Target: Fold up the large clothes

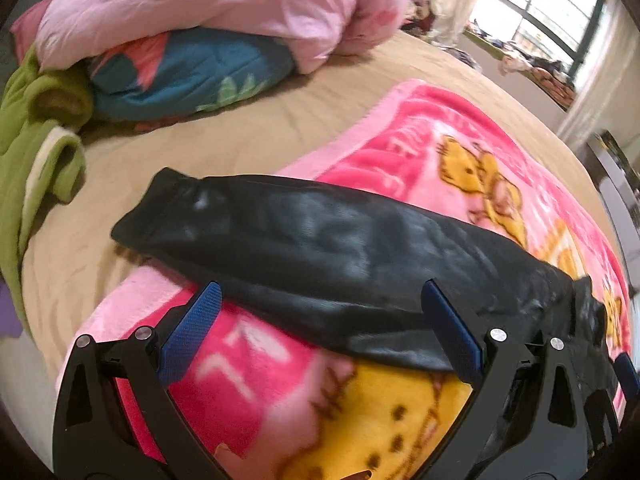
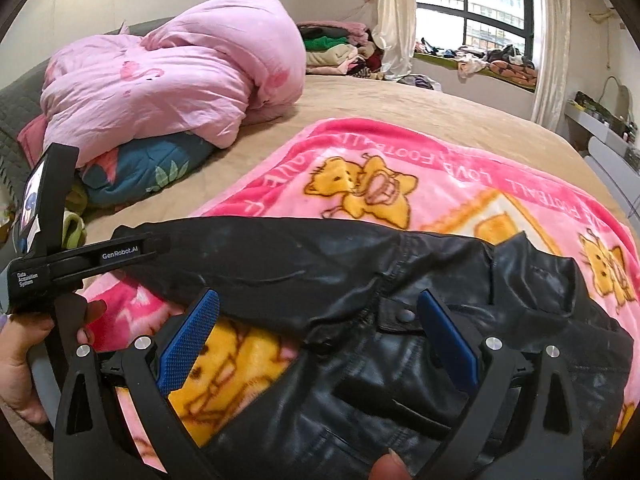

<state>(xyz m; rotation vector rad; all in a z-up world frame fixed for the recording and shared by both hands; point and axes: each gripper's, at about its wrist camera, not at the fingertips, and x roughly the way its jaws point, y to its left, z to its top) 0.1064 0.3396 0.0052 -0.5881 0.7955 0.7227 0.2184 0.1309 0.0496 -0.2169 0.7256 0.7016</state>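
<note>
Left hand-held gripper [image 1: 320, 312] spread wide over black jacket sleeve [image 1: 300, 240]; right hand-held gripper [image 2: 320, 316] spread wide above black leather jacket [image 2: 400, 280], holding nothing

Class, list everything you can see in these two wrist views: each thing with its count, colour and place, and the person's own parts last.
Jacket: one, black leather, across the blanket, sleeve stretched left.
Blanket: one, pink with yellow cartoon animals, spread on the bed.
Bed cover: one, tan.
Duvet: one, pale pink, bundled at the bed's far left.
Patterned quilt: one, teal, under the duvet.
Green garment: one, far left.
Left gripper: open.
Right gripper: open.
Hand: holding the left gripper.
</note>
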